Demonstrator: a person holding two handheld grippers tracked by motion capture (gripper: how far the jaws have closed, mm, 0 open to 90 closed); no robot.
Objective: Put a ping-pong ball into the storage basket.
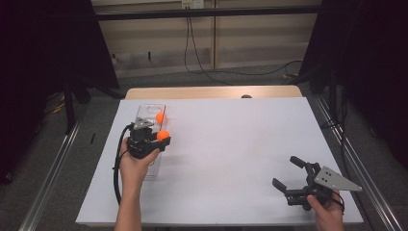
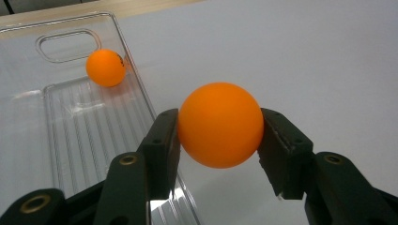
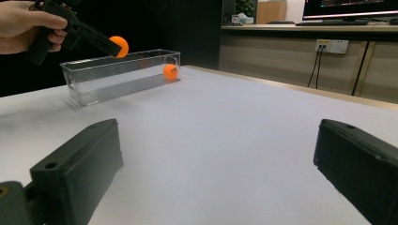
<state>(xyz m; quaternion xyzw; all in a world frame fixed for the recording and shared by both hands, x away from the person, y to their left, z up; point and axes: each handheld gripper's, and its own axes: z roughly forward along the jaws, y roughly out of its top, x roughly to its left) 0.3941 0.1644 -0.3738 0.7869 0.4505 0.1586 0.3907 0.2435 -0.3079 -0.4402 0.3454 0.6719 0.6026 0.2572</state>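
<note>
A: Please begin at the left side. What does the left gripper [image 1: 162,140] do?

B: Its two black jaws are closed on an orange ball [image 2: 219,124], one pad on each side of the ball. In the high view, this held ball [image 1: 163,135] is above the right long wall of the clear plastic box [image 1: 153,107], near the middle of that wall. In the right gripper view the ball is in the air at about the height of the box rim. I cannot tell if it is over the inside of the box or just outside the wall.

A: Does the ball point in some direction?

B: No, it is round, so it has no long axis. The box has one: it is long and narrow, and in the high view its long axis runs away from the person, almost straight up the picture. The left gripper reaches across it, toward the right.

A: What is inside the box?

B: One second orange ball [image 2: 106,67]. It lies on the ribbed floor of the box at the far end, close to the right wall and near an oval handle cutout [image 2: 68,45].

A: And further to the right?

B: The white table cover [image 1: 231,144] is between them. Then, near the right front corner, comes the right gripper [image 1: 286,173], well apart from the box. Its jaws stand wide open and hold nothing; in its own view only the white surface is between them. It points toward the box.
</note>
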